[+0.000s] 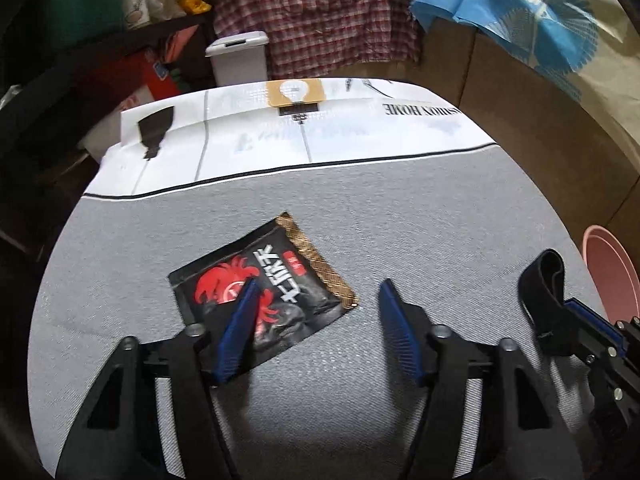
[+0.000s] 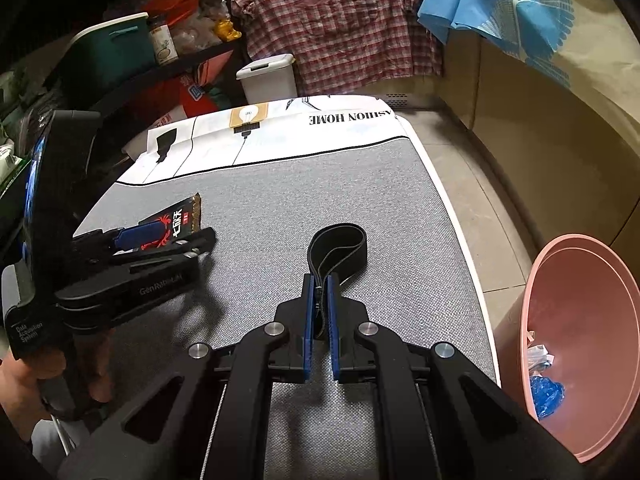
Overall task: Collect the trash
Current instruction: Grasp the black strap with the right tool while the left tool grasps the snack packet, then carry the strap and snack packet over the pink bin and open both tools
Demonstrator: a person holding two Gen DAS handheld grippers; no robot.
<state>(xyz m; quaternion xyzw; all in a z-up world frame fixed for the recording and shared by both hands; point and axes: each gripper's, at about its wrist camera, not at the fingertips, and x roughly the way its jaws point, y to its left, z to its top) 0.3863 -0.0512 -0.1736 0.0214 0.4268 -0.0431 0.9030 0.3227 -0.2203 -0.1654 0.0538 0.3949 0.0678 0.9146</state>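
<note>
A black snack packet (image 1: 276,276) with a red crab print and a gold edge lies flat on the grey table; it also shows in the right wrist view (image 2: 176,220). My left gripper (image 1: 318,286) is open just above it, its left finger over the packet; it also shows in the right wrist view (image 2: 164,240). My right gripper (image 2: 319,280) is shut on a black elastic band (image 2: 340,248), whose loop sticks out ahead of the fingers. The band (image 1: 544,284) and right gripper also show at the right in the left wrist view.
A pink bin (image 2: 580,320) stands on the floor right of the table, holding blue and white scraps; its rim shows in the left wrist view (image 1: 608,268). A white printed cloth (image 1: 304,132) covers the table's far end. A white lidded bin (image 2: 268,76) and shelves stand behind.
</note>
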